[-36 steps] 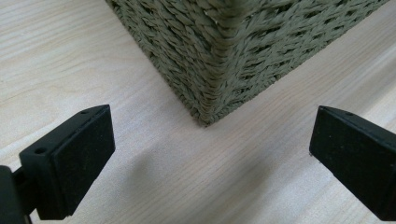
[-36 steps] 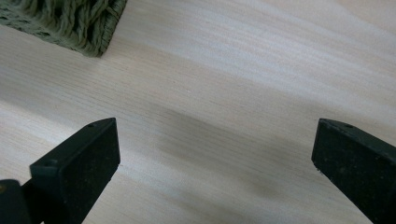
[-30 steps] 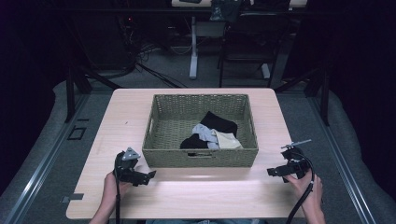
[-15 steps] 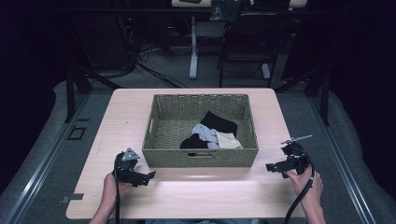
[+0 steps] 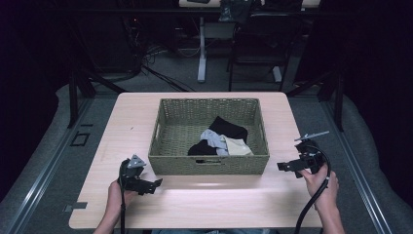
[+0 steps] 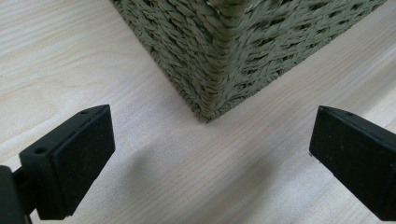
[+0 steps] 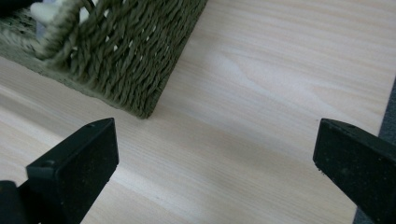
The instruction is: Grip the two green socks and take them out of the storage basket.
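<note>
While the left tool (image 5: 157, 183) sits where it was a second ago, low over the tabletop (image 5: 214, 204) just off the near left corner of the woven basket (image 5: 209, 165), the right tool (image 5: 281, 166) has shifted: over the last second it has lifted a little off the near right part of the tabletop and swung inward, so its tip now points toward the basket's near right corner. Both are spread wide and hold nothing; in the left gripper view the two black jaws stand far apart with the basket corner (image 6: 210, 100) between them and farther off, and in the right gripper view the jaws are equally wide with the basket's other near corner (image 7: 140, 100) ahead and to one side.

Inside the basket lies a small heap of clothes in its near right part: a black piece (image 5: 229, 127) toward the back, a grey piece (image 5: 212, 139) in the middle, a beige piece (image 5: 237, 146) nearest the right wall, and another dark piece (image 5: 200, 148) at the front. None of it is touched by either tool.

That inward turn of the right hand (image 5: 324, 183) reads as the start of a reach, likely over the near rim toward the clothes, which lie closer to that side. Nothing is gripped yet, so the work looks to be at its very beginning, with the left side waiting
</note>
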